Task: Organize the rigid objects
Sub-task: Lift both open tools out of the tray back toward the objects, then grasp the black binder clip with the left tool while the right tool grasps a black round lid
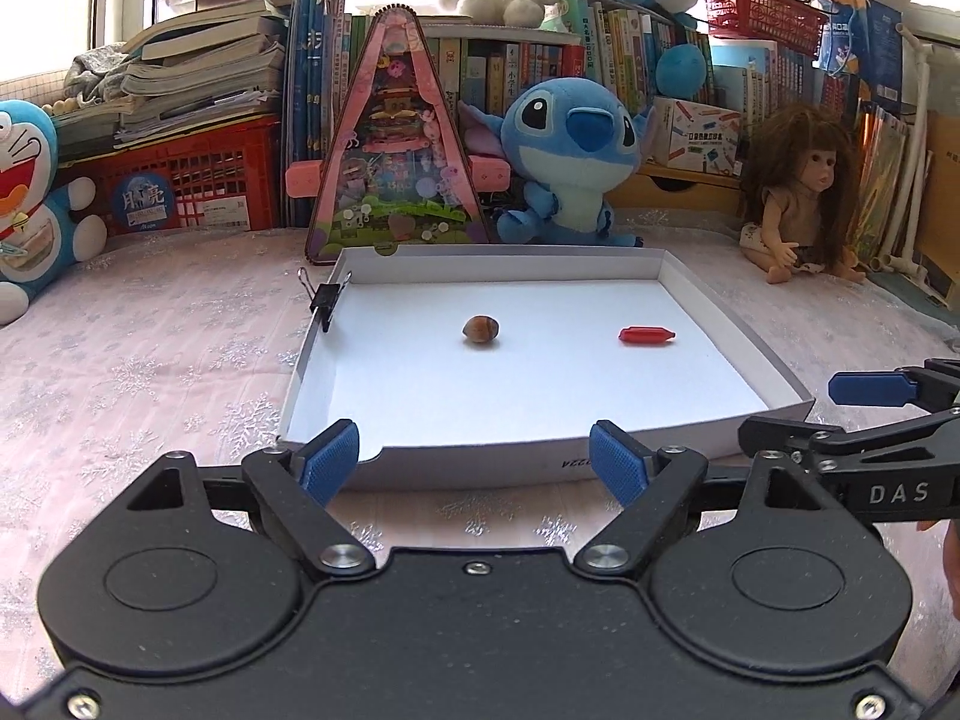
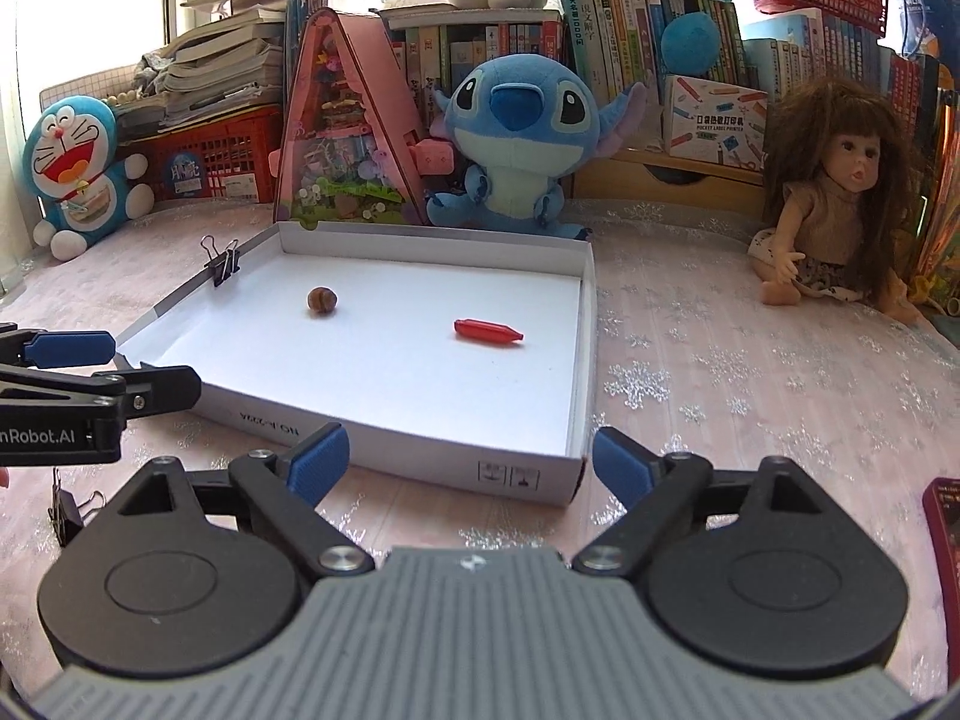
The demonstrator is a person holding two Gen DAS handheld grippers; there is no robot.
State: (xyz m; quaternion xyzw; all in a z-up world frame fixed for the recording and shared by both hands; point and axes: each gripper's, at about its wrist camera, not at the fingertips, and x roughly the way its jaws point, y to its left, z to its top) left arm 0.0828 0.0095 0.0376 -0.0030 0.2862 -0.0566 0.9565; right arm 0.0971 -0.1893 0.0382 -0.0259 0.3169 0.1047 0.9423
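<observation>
A shallow white cardboard tray (image 1: 738, 324) (image 2: 576, 360) lies on the pink cloth. In it are a brown nut (image 1: 480, 329) (image 2: 322, 300) and a small red pointed piece (image 1: 646, 334) (image 2: 487, 331). A black binder clip (image 1: 324, 303) (image 2: 222, 264) is clipped on the tray's left wall. My left gripper (image 1: 477, 459) is open and empty at the tray's near edge. My right gripper (image 2: 471, 459) is open and empty at the tray's near right corner. Each gripper shows in the other's view, the right one in the left wrist view (image 1: 870, 414), the left one in the right wrist view (image 2: 90, 372).
A second black binder clip (image 2: 66, 513) lies on the cloth at the near left. A dark red object (image 2: 942, 540) sits at the right edge. Behind the tray stand a pink triangular toy house (image 1: 393, 150), a blue plush (image 1: 570, 156), a doll (image 1: 804, 192), books and red crates.
</observation>
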